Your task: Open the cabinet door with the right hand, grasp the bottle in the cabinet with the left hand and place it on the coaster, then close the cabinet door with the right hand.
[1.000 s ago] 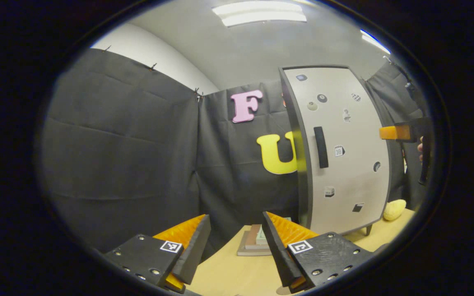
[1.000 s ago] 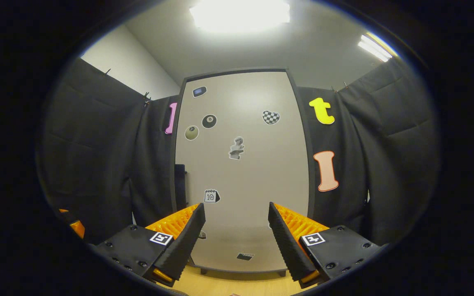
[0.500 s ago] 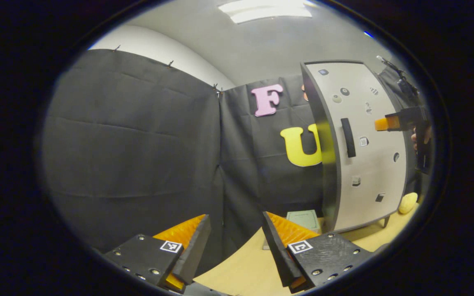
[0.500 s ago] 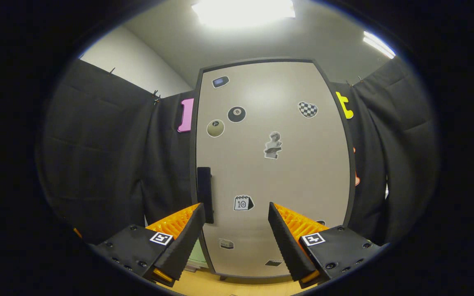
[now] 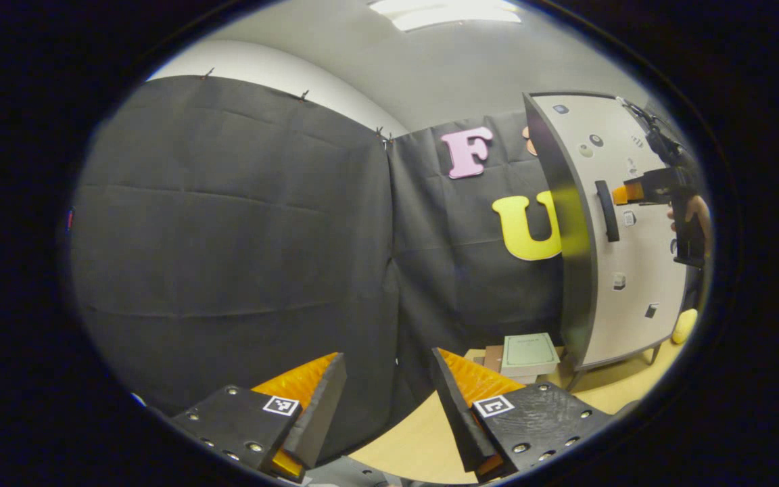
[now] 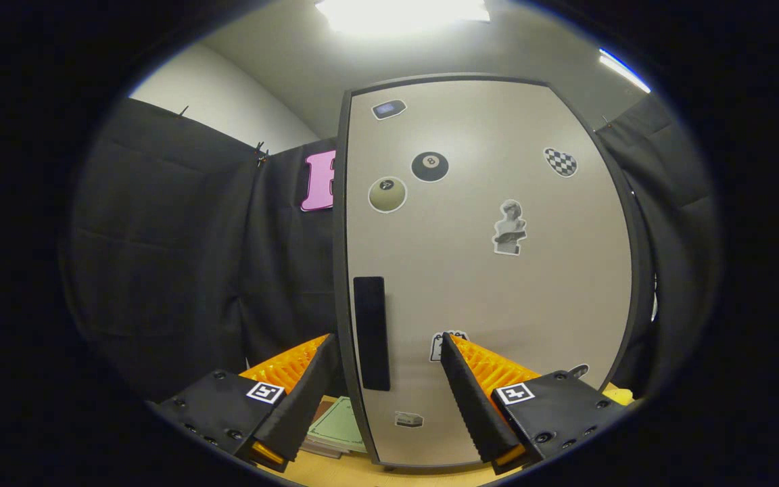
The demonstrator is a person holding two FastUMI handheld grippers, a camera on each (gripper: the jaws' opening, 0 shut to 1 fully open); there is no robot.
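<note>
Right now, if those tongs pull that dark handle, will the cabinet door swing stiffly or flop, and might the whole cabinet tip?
The door looks like a flat rigid panel, so it should probably swing as one piece. The handle sits near one edge, hinting at hinges opposite. The cabinet is tall on thin legs, so a hard pull could rock it.

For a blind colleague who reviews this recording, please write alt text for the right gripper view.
The right gripper, fingers open and empty, faces a closed pale cabinet door, with the dark vertical handle between its fingers near the door's left edge. Stickers dot the door, and a stack of books lies on the wooden table beside the cabinet.
</note>
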